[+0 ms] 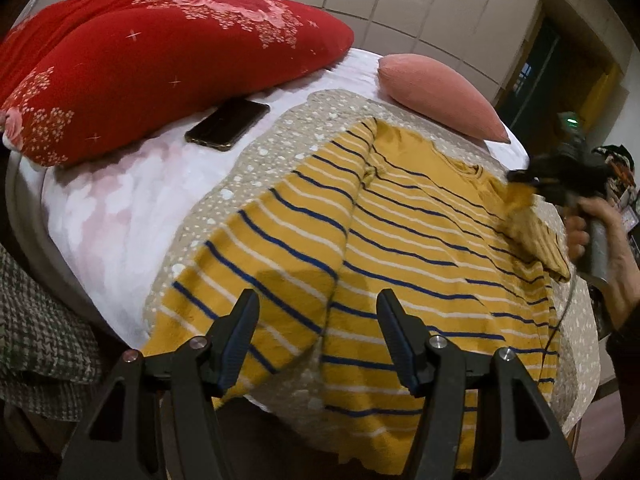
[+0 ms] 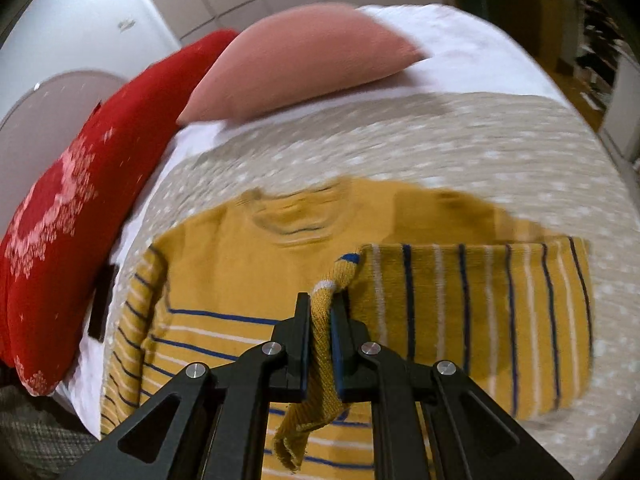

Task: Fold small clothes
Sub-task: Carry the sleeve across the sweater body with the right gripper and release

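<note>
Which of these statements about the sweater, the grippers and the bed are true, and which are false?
1. The right gripper is shut on the sweater. True.
2. The left gripper is shut on the sweater's hem. False: it is open and holds nothing.
3. A phone lies beside the red pillow. True.
4. The sweater has green stripes. False: blue and white stripes on yellow.
5. The pink cushion lies on top of the sweater. False: it lies apart, beyond the collar.
</note>
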Motion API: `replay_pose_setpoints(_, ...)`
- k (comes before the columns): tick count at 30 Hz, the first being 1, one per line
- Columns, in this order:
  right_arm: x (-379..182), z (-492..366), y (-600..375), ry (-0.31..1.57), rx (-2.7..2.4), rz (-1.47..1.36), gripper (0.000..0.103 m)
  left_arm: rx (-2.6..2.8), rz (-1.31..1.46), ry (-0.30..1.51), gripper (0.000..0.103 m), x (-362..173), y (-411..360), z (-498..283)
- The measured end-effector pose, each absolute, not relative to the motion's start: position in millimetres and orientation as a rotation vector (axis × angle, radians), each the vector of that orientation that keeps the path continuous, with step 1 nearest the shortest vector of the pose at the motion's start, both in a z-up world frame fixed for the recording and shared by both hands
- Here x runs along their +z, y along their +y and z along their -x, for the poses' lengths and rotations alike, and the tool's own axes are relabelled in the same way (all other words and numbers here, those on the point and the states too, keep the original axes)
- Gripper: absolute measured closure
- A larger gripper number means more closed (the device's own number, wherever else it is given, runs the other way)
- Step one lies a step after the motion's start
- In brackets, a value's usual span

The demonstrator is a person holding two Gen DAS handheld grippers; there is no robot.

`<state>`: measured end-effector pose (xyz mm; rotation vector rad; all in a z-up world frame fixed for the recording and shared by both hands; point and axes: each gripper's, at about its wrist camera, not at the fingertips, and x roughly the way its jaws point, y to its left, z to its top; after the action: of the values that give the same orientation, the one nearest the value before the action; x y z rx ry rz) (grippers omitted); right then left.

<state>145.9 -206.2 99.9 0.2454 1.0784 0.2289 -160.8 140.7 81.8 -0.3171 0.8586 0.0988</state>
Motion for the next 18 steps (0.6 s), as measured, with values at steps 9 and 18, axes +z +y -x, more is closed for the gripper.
replay_pose_setpoints(9,57.8,-191.0,-101.1,1.175,0.323,-0.215,0.093,0.136,0.338,0.856,0.040,71.3,165.3,160.2)
replay_pose_setpoints(18,32.6,-213.7,-52.0,1.237,0.408,-0.290,0.054,0.166,0.378,0.868,0.040,60.8,184.8,161.7)
